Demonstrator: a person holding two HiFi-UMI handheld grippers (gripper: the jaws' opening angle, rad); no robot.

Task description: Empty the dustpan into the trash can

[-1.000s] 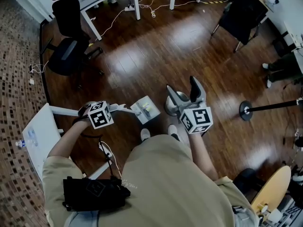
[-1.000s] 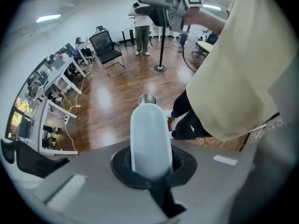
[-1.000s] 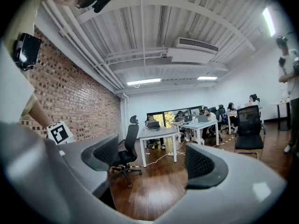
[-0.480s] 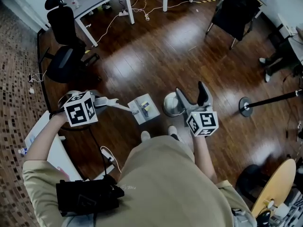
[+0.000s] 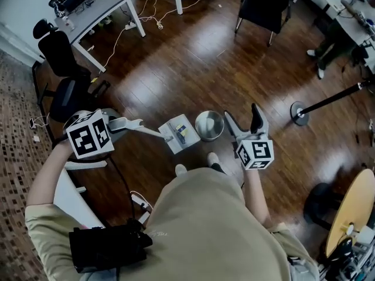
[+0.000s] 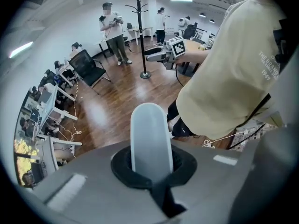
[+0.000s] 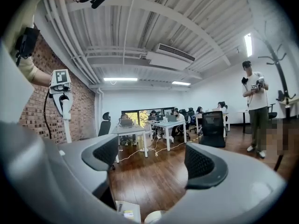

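Note:
A white long-handled dustpan (image 5: 180,133) with small yellow and blue scraps in it hangs just left of the round metal trash can (image 5: 209,125), which stands on the wooden floor by my feet. My left gripper (image 5: 133,123) is shut on the dustpan's pale handle (image 6: 149,139), high up and pointing steeply down. At the right of the can my right gripper (image 5: 241,113) stands open and level, with nothing between its fingers. In the right gripper view (image 7: 152,160) the dustpan (image 7: 125,212) and the can's rim (image 7: 154,216) show at the bottom edge.
A stand with a round base (image 5: 300,113) is on the floor to the right. Black office chairs (image 5: 64,92) and a grey desk (image 5: 94,10) with cables are at the back left. A white board (image 5: 76,198) lies at my left, and a round wooden table (image 5: 351,215) is at the lower right. Other people stand across the room.
My left gripper has risen and swung left with the dustpan handle in it. The right gripper has moved right, off the trash can, which now shows in full.

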